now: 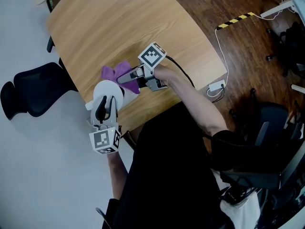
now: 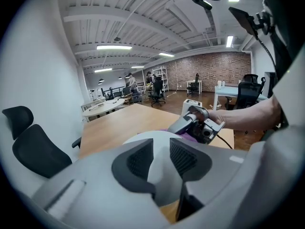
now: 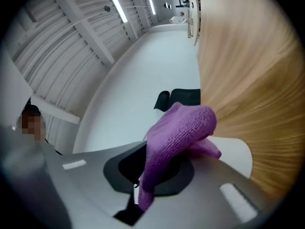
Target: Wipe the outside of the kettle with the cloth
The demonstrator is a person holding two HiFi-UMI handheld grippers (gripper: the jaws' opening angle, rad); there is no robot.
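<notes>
One broad wooden bench (image 1: 143, 27) takes up most of the head view, with a black office chair (image 1: 33, 94) standing on the pale floor off its left edge. The white kettle (image 1: 106, 90) stands at the bench's near edge, close to the person. The left gripper (image 1: 106, 109) reaches the kettle from the near side. Its jaws are only narrowly apart and closed on a white part of the kettle, which fills the gap between the pads. The right gripper (image 1: 123, 78) comes in from the right, above the bench and just beyond the kettle's top, with its jaws pinched on the purple cloth (image 1: 114, 72). The cloth bunches out ahead of those jaws, hard by the kettle's far side. Whether it touches the kettle cannot be told.
</notes>
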